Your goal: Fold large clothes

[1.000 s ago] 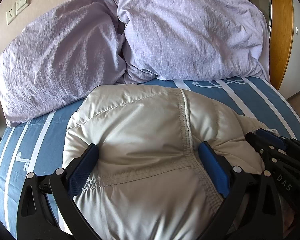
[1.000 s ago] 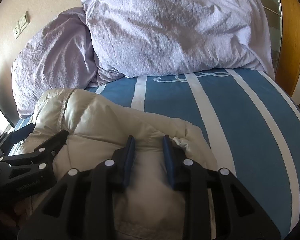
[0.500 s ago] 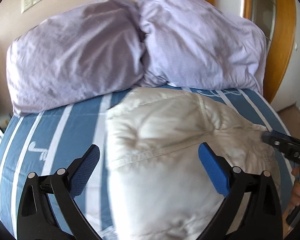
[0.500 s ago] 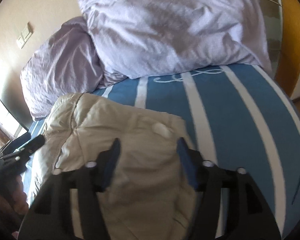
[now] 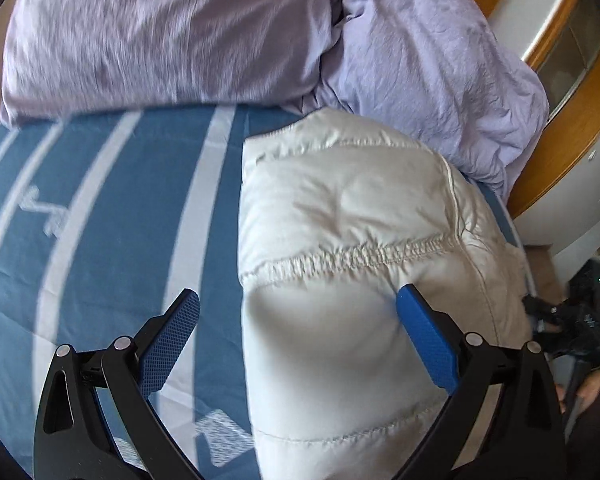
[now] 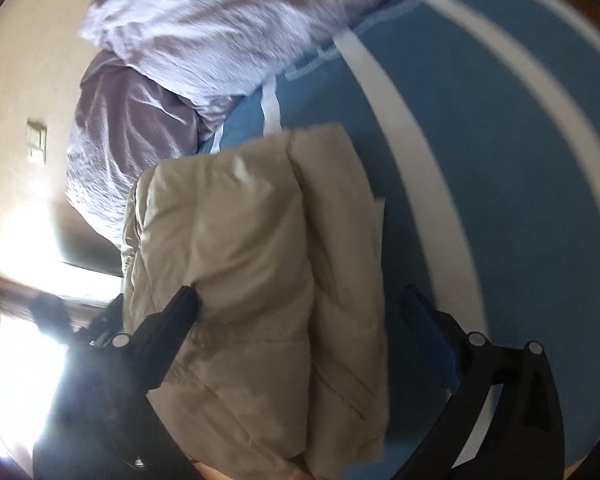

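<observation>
- Right gripper (image 6: 300, 304) first: its jaws have just been opening and now stand as wide as they go, straddling the folded bundle with no pad pinching it. That reads as a release after the last fold.
- Left gripper (image 5: 298, 312) is spread wide as well; one blue pad hangs over bare bedcover, the other rests against the jacket's puffed side without clamping it. Nothing is held there.
- The padded jacket (image 5: 360, 240) lies free on the bed as a thick pale stack, layers doubled over, an elastic gathered seam across its top face. In the right view the padded jacket (image 6: 260, 280) shows two stacked panels with a crease down the middle. Judging by that compact shape, the folding looks near its end, and both tools seem placed to let the bundle settle or to pat it square.
- Puffy filling like this tends to spring back, so an unheld stack could loosen.
- Under it, the blue bedcover (image 5: 112, 220) with white stripes runs towards the head of the bed; the bundle's far end nearly meets the pillows.
- Two lilac pillows (image 5: 172, 28) are heaped at that head end, against a beige wall.
- Round the bed: a wooden frame (image 5: 564, 132) at the right edge, a wall switch (image 6: 36, 142), bright glare at the left, all rather blurred.
</observation>
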A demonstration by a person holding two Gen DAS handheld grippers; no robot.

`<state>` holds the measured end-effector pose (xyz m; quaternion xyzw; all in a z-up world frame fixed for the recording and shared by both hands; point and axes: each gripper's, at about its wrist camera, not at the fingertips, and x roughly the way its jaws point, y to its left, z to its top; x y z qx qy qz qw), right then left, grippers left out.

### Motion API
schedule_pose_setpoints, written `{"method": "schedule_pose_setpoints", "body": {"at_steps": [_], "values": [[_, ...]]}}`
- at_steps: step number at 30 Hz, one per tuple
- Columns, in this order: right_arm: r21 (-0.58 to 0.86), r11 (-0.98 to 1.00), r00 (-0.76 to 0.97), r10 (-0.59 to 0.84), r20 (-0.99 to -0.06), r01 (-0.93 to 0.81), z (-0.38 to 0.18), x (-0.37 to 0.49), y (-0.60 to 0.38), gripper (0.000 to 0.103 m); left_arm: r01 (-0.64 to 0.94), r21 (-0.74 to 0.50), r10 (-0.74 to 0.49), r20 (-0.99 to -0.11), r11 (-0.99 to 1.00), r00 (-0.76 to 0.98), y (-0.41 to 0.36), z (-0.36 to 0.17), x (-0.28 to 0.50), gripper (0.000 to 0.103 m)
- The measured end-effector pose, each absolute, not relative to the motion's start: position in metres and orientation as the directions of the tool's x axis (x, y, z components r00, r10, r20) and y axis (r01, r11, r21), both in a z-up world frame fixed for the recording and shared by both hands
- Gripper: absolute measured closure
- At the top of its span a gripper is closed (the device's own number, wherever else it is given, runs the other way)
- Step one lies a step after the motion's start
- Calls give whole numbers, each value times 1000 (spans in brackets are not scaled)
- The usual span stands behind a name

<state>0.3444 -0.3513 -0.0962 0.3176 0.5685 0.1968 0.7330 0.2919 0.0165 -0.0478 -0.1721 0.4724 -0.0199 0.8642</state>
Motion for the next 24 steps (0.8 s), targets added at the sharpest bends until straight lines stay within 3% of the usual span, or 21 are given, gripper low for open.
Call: {"method": "schedule_pose_setpoints", "body": {"at_steps": [3, 13, 20, 22, 24], "values": [[744, 659, 223, 713, -664, 110, -109, 346, -349, 2, -148, -414, -281, -800, 898, 529, 25, -58, 294, 2], [762, 642, 181, 742, -646, 86, -116, 355, -331, 2, -213, -650, -493, -715, 729, 496, 40, -93, 304, 1], [788, 612, 175, 771, -612, 59, -120, 358, -329, 3, -233, -708, -551, -678, 666, 487, 42, -100, 308, 1], [797, 602, 174, 781, -600, 47, -119, 359, -328, 7, -231, -717, -559, -670, 658, 488, 43, -98, 308, 7], [811, 584, 177, 794, -581, 40, -118, 360, -329, 19, -228, -724, -565, -663, 651, 492, 46, -95, 307, 13]]}}
